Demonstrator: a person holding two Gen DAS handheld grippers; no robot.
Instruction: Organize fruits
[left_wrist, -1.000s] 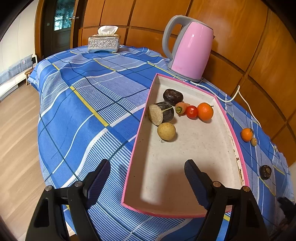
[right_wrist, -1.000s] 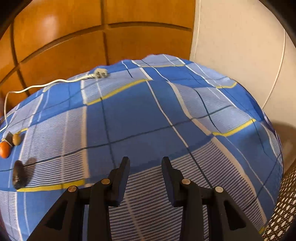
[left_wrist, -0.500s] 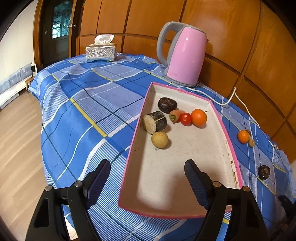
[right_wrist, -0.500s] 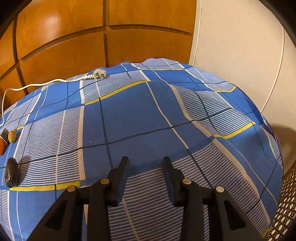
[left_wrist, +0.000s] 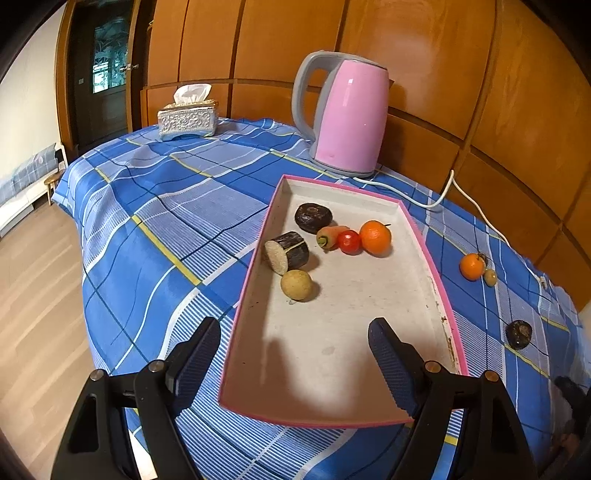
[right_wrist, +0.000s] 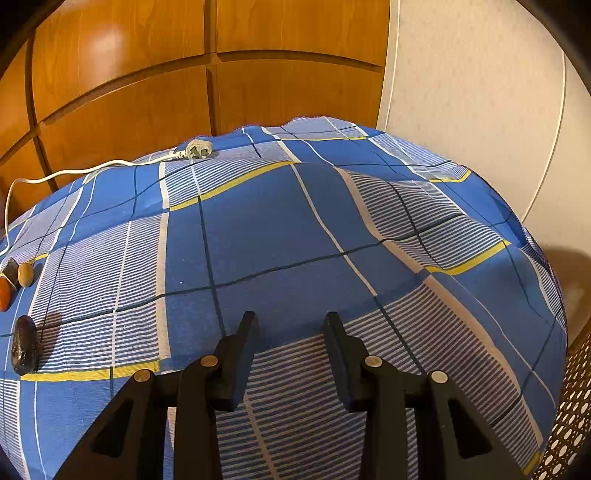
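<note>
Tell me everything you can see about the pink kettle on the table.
The pink kettle stands upright at the far side of the checked tablecloth, just behind the pink-rimmed tray's far end and apart from it. Its body looks like glossy pink plastic, with a grey looped handle, grey lid rim and grey base. The lid is shut. A white cord trails from its base across the cloth.

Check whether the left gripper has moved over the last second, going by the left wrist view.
Yes. The left gripper has pulled back and up: the pink-rimmed white tray and the pink electric kettle look smaller and farther away, and more wood floor shows.
</note>
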